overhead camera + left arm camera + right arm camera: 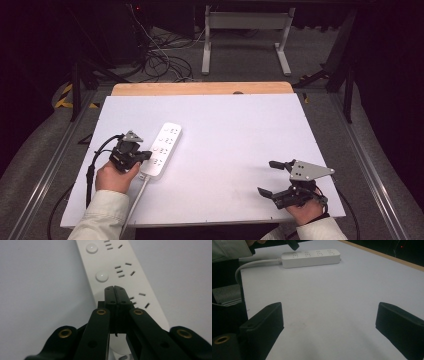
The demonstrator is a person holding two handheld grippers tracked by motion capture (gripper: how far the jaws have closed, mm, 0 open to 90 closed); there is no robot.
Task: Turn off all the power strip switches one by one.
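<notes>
White power strip [162, 150] lying flat on the left half of the white table [235, 130], long axis running from near-left to far-right, cable [134, 202] trailing off the near edge beside the left sleeve. Laid face up, so sockets and round switch buttons [102, 276] stay reachable from above.

Left gripper [146, 156] poised over the near end of the strip, jaws brought fully together with nothing between them. Closed that way, probably to make one blunt tip for pressing rather than gripping: in the left gripper view, joined tips [115, 290] sitting just short of a round button, over the strip's face near the third socket group. Whether tips already touch the plastic: cannot tell. Seen from the right gripper view, dark tip [293, 245] hanging right above the strip's left end, which fits a push on a switch there.

Right gripper [272, 177] parked near the near-right corner of the table, well apart from the strip, jaws standing wide apart and empty, bare table between them [329, 322]. Likely kept back to leave room and stay ready, since a one-finger press needs no second hold; strip's own weight and flat seat probably enough to keep it from sliding
</notes>
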